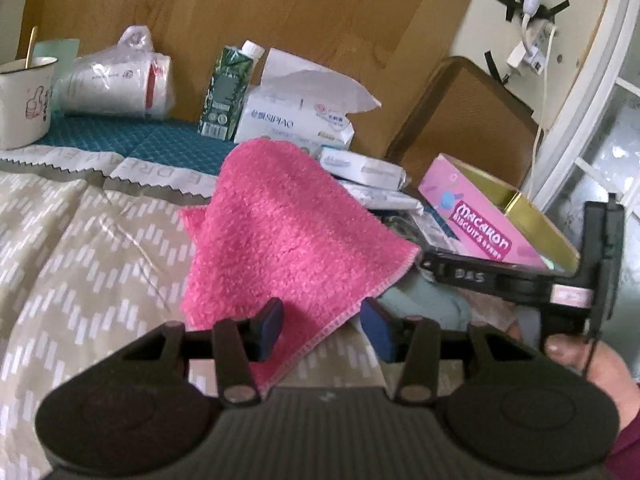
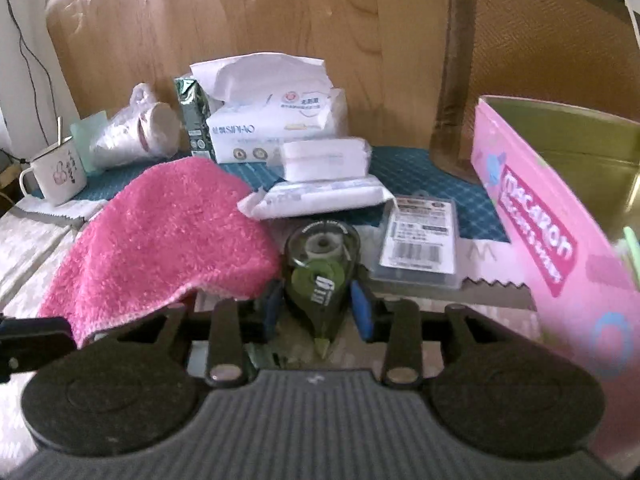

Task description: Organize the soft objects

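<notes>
One pink fluffy towel [image 1: 280, 236] drapes bunched ahead of my left gripper [image 1: 324, 330], its stitched corner between parted pads; my right gripper [image 2: 316, 310] clasps a green correction-tape dispenser [image 2: 320, 276].

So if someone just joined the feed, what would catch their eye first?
The bright pink towel, draped in a hump on the patterned bedding ahead of the left gripper. Next, the pink macaron tin, open, at the right. Then the green tape dispenser sitting between the right gripper fingers.
</notes>
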Action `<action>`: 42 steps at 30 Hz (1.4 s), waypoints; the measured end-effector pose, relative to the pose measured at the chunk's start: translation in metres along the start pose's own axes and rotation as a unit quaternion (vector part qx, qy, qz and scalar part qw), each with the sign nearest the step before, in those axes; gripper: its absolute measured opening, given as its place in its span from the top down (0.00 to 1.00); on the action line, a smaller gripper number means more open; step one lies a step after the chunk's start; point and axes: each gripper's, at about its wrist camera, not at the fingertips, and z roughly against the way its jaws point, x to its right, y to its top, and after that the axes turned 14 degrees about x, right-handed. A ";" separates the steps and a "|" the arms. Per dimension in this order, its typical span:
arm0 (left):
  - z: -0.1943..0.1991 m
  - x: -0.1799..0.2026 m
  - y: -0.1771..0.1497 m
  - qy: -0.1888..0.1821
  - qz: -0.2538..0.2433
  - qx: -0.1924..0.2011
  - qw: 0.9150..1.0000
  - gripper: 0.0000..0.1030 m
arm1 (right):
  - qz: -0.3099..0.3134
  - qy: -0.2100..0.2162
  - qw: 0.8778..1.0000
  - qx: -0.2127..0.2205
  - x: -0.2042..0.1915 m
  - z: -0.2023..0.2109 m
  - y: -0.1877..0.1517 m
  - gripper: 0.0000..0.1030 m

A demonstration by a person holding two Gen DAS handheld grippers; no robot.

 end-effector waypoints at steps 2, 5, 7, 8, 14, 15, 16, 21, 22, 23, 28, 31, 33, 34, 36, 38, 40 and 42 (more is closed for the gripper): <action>0.004 0.002 0.002 0.000 -0.001 0.006 1.000 0.58 | 0.005 -0.006 1.000 0.005 -0.003 -0.002 0.000 0.62; 0.010 0.009 0.007 -0.008 -0.003 0.009 1.000 0.58 | 0.005 -0.015 1.000 0.012 0.003 0.010 0.000 0.62; 0.015 0.018 0.009 -0.018 -0.010 0.011 1.000 0.58 | -0.011 -0.016 1.000 0.017 0.010 0.026 -0.007 0.62; 0.016 0.024 0.009 -0.026 -0.015 0.006 1.000 0.58 | -0.016 -0.014 1.000 0.019 0.011 0.040 -0.012 0.62; 0.005 0.084 -0.012 -0.092 -0.072 -0.050 0.992 0.58 | -0.008 0.026 0.999 0.028 0.019 0.138 -0.055 0.61; 0.002 0.094 -0.017 -0.103 -0.076 -0.063 0.990 0.56 | -0.019 0.031 0.999 0.031 0.021 0.152 -0.061 0.61; -0.004 0.103 -0.023 -0.113 -0.078 -0.079 0.987 0.56 | -0.033 0.036 0.998 0.034 0.024 0.165 -0.068 0.61; -0.033 0.140 -0.050 -0.142 -0.060 -0.161 0.975 0.54 | -0.088 0.038 0.993 0.074 0.035 0.199 -0.089 0.61; -0.035 0.146 -0.053 -0.148 -0.057 -0.160 0.974 0.55 | -0.095 0.044 0.991 0.082 0.036 0.201 -0.092 0.61; -0.037 0.151 -0.056 -0.150 -0.061 -0.163 0.973 0.56 | -0.104 0.051 0.989 0.088 0.038 0.201 -0.093 0.61; -0.033 0.175 -0.042 -0.147 -0.093 -0.134 0.975 0.57 | -0.096 0.045 0.986 0.128 0.050 0.207 -0.082 0.62; -0.033 0.197 -0.017 -0.158 -0.112 -0.101 0.976 0.57 | -0.070 0.034 0.982 0.172 0.056 0.208 -0.059 0.62; -0.040 0.217 0.002 -0.169 -0.125 -0.079 0.974 0.58 | -0.044 0.014 0.978 0.201 0.062 0.206 -0.041 0.61; -0.046 0.227 0.010 -0.176 -0.131 -0.068 0.973 0.58 | -0.033 0.002 0.976 0.214 0.067 0.204 -0.034 0.61; -0.063 0.247 0.023 -0.186 -0.139 -0.053 0.971 0.58 | -0.021 -0.020 0.973 0.230 0.081 0.196 -0.019 0.61; -0.084 0.266 0.032 -0.189 -0.147 -0.044 0.970 0.59 | -0.024 -0.036 0.972 0.232 0.101 0.186 -0.008 0.61; -0.105 0.284 0.036 -0.189 -0.158 -0.037 0.968 0.62 | -0.015 -0.062 0.972 0.227 0.119 0.168 0.004 0.61; -0.127 0.300 0.035 -0.181 -0.167 -0.033 0.969 0.62 | -0.006 -0.081 0.973 0.215 0.134 0.146 0.016 0.61</action>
